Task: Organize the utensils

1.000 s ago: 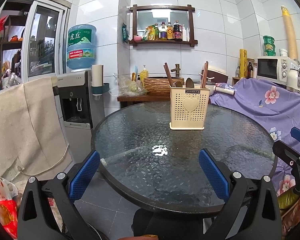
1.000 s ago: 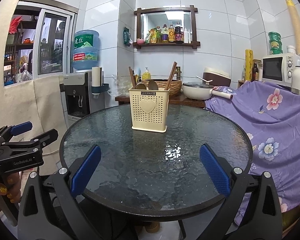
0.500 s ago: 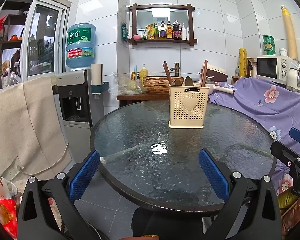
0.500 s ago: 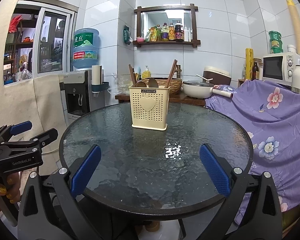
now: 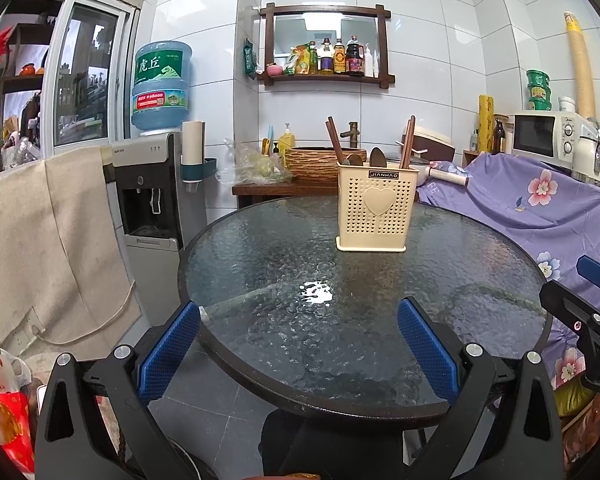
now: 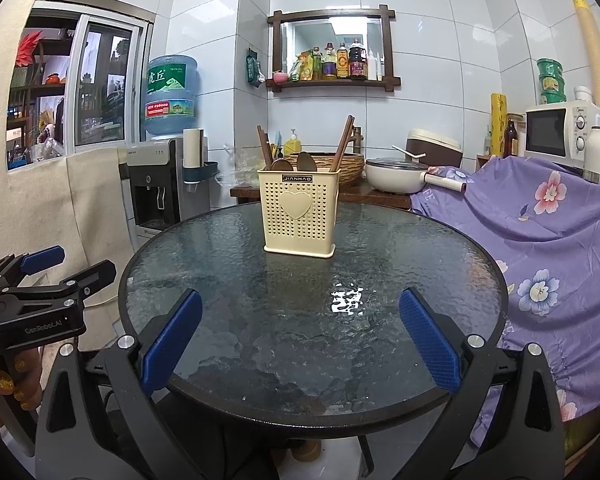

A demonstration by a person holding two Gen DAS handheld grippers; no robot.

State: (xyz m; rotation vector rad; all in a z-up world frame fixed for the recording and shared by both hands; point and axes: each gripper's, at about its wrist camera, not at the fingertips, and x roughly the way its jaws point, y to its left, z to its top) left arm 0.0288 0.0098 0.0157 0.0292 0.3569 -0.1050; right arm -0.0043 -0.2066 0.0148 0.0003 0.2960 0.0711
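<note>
Cream plastic, perforated all over and with a raised heart on its front, the utensil holder [image 6: 299,213] stands upright on the far half of the round glass bench [image 6: 284,320], set back from the near rim. It already carries its load: dark wooden chopsticks [image 6: 342,142] lean out to the left and right, and two wooden spoon bowls [image 6: 296,163] poke up between them. Standing on end in a holder is likely why they keep tidy. No loose utensil shows anywhere on the glass, so the sorting looks finished or close to it.

Both tools hang at the near edge, well apart from the holder. The right gripper [image 6: 300,326] has its blue-padded fingers [image 6: 172,332] spread wide with nothing between them; the left gripper [image 5: 298,340] is likewise spread and bare, and shows again at the left edge of the right view, held by a hand [image 6: 0,384]. This reads as a resting stance.

Beyond the bench sit a water dispenser [image 5: 150,184], a wall shelf of bottles [image 5: 328,62] and a floral purple cloth [image 6: 540,216].
</note>
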